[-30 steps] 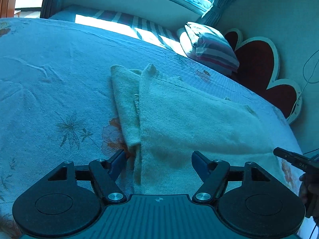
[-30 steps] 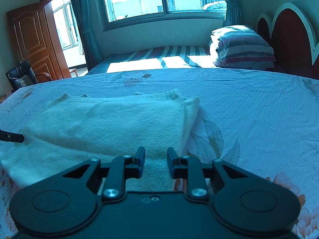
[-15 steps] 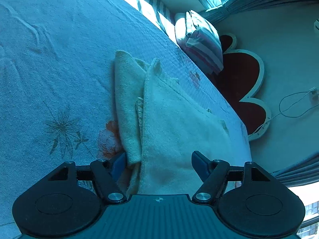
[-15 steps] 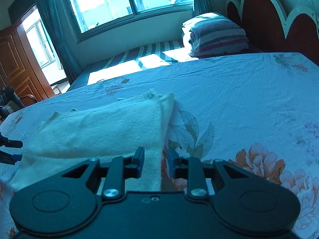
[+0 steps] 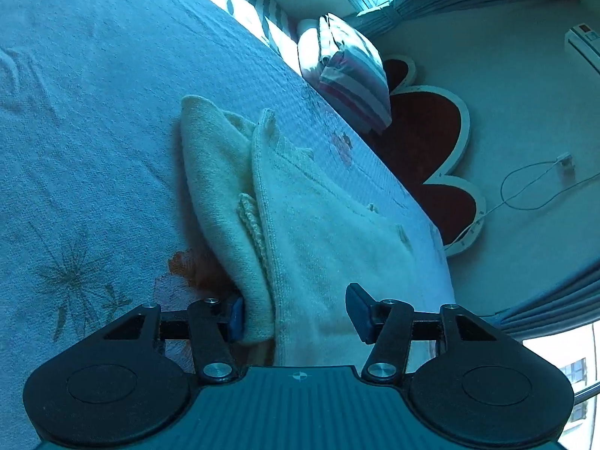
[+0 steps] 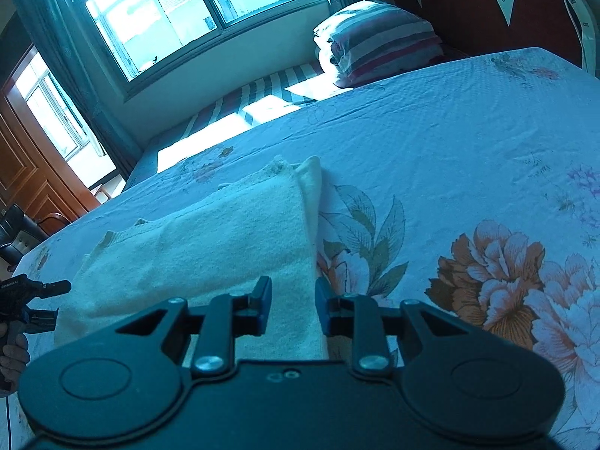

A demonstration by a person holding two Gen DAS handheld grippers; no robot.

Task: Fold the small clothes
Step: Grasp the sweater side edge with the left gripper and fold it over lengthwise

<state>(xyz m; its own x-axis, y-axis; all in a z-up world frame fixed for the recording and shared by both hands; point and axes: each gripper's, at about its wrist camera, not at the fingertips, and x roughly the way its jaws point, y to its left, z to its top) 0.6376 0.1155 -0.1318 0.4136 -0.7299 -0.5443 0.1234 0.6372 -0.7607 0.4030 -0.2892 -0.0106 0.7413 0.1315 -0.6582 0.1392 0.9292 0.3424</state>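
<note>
A cream knitted garment [image 5: 318, 232] lies folded flat on the floral bed sheet [image 5: 75, 112]. Its near end lies between the jaws of my left gripper [image 5: 296, 313], which are closing. The left pad touches the folded side edge and the right pad stands apart over the cloth. In the right wrist view the garment [image 6: 210, 240] stretches off to the left. My right gripper [image 6: 292, 307] stands narrowly open over its near right edge, with flat cloth showing in the gap. The left gripper [image 6: 33, 300] and a hand show at the far left.
A striped pillow [image 6: 378, 41] leans by the red heart-shaped headboard [image 6: 487, 3]. A striped bed [image 6: 255, 101] lies under the window [image 6: 180, 11]. A wooden door [image 6: 30, 172] and a dark chair [image 6: 18, 232] stand at the left. A cable [image 5: 532, 187] hangs on the wall.
Both views have rolled. The left jaws have narrowed around the garment's near end. The right gripper has shifted toward the garment's right edge, its gap unchanged.
</note>
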